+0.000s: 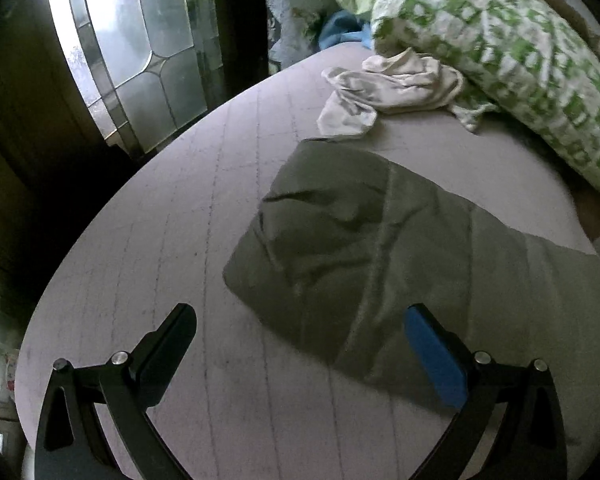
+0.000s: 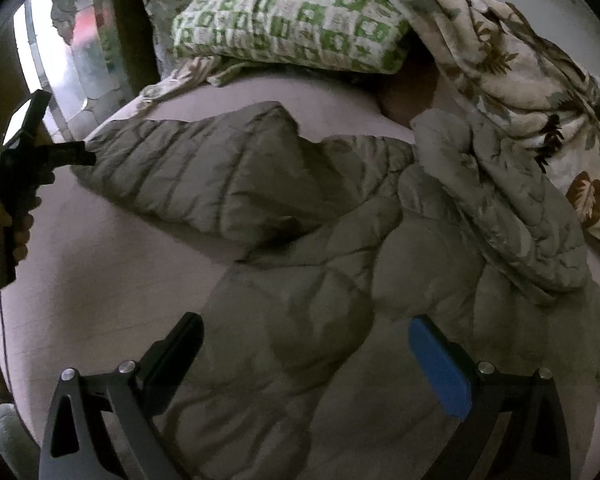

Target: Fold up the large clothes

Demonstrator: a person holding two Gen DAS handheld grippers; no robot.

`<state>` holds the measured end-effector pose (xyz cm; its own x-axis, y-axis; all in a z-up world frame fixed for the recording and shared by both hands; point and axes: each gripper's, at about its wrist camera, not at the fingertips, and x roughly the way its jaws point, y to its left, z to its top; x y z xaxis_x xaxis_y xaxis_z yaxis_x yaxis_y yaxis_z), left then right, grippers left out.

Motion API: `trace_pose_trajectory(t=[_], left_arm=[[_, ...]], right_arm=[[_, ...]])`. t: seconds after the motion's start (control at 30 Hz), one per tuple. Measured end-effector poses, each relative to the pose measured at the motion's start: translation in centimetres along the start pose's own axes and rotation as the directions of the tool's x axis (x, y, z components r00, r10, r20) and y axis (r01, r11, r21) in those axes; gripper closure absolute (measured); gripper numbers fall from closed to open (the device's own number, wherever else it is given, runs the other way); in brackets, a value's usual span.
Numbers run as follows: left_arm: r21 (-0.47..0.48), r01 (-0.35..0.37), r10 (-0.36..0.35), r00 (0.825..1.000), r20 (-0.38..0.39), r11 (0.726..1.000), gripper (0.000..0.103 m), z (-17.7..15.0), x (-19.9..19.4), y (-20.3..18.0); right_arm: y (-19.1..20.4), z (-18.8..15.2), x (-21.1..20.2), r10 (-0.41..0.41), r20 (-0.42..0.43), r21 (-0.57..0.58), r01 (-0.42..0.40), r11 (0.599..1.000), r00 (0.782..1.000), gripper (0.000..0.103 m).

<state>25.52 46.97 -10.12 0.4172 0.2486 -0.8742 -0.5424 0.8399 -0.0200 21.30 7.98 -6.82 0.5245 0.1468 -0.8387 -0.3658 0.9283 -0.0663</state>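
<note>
Pale lilac-grey mattress sheet (image 1: 160, 240), faintly ruled with stitched lines, carries everything; beyond its far left edge stands a leaded frosted-glass door panel (image 1: 140, 40).

Only the left wrist view shows a crumpled white cotton garment (image 1: 388, 92) lying near the mattress's far edge, just beside the green-and-white checked pillow (image 1: 500, 52), with a scrap of blue cloth (image 1: 344, 28) behind it. Of the olive-grey quilted puffer jacket (image 1: 360, 248) this view shows just one sleeve: smooth, slightly shiny fabric with soft creases and stitched bands, its blunt cuff end pointing toward the door side. The left gripper (image 1: 300, 328) hangs over the sheet at the sleeve's near edge, jaws wide, one finger black and one faced with a blue pad (image 1: 436, 360), nothing between them.

The right wrist view takes in the whole jacket, spread across the mattress middle with puffy, channel-stitched panels, the sleeve reaching toward the left edge and its hood end bunched toward the far right corner. There it touches a cream leaf-printed quilt (image 2: 520, 80), which this view alone shows, draped partly over the pillow. The left gripper appears here at the sleeve's cuff, held in a bare hand (image 2: 16, 224). The right gripper (image 2: 306, 340) hovers over the jacket's body, jaws wide, holding nothing.
</note>
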Motion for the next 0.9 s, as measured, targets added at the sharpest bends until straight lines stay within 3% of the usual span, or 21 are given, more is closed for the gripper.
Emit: trace_pose_trajectory(t=[0.13,0.3,0.33,0.37,0.4,0.43,0.47,0.5,0.67,0.77,0.9], left_arm=[[-0.007,-0.006,0.006,0.999,-0.048,1.000,0.000,0.1,2.2,0.3],[-0.008,-0.007,0.006,0.999,-0.040,1.000,0.004,-0.1,2.6,0.2],[0.006,0.006,-0.006,0.999,-0.033,1.000,0.009,0.0,2.6,0.0],[0.038,0.022,-0.022,1.000,-0.011,0.999,0.031,-0.1,2.2,-0.3],[0.050,0.011,-0.012,1.000,0.006,0.999,0.046,-0.1,2.0,-0.7],[0.061,0.016,-0.017,1.000,0.012,0.998,0.055,-0.1,1.8,-0.9],[0.061,0.054,-0.054,0.999,0.007,0.997,0.073,-0.1,1.6,-0.9],[0.054,0.068,-0.068,0.998,0.006,0.996,0.078,-0.2,1.4,-0.8],[-0.002,0.114,-0.114,0.991,0.068,0.993,0.082,-0.5,-0.9,0.0],[0.018,0.117,-0.118,0.986,0.117,0.993,0.082,-0.7,-3.4,0.2],[0.024,0.152,-0.154,0.976,0.155,0.988,0.082,-0.2,-6.9,0.3]], right_arm=[[-0.9,0.8,0.8,-0.018,-0.001,0.012,0.018,1.000,1.000,0.000],[-1.2,2.1,2.0,-0.029,0.002,0.020,0.029,0.999,1.000,0.000],[-1.2,2.3,2.1,-0.030,0.003,0.023,0.030,0.999,1.000,0.000],[-1.3,2.6,2.3,-0.032,0.006,0.027,0.032,0.999,0.999,0.000],[-1.3,3.0,2.5,-0.035,0.008,0.032,0.035,0.999,0.999,0.000],[-1.4,3.2,2.7,-0.038,0.010,0.036,0.038,0.999,0.999,0.000],[-1.6,3.5,2.9,-0.044,0.013,0.045,0.044,0.998,0.999,0.000],[-1.7,3.9,3.1,-0.050,0.018,0.056,0.049,0.997,0.999,0.000],[-2.3,6.4,5.4,-0.138,0.011,0.103,0.136,0.985,0.990,0.000],[-1.9,7.5,8.0,-0.139,-0.026,0.113,0.141,0.984,0.990,0.000],[-0.5,7.9,11.6,-0.191,-0.088,0.026,0.194,0.981,0.978,0.000]])
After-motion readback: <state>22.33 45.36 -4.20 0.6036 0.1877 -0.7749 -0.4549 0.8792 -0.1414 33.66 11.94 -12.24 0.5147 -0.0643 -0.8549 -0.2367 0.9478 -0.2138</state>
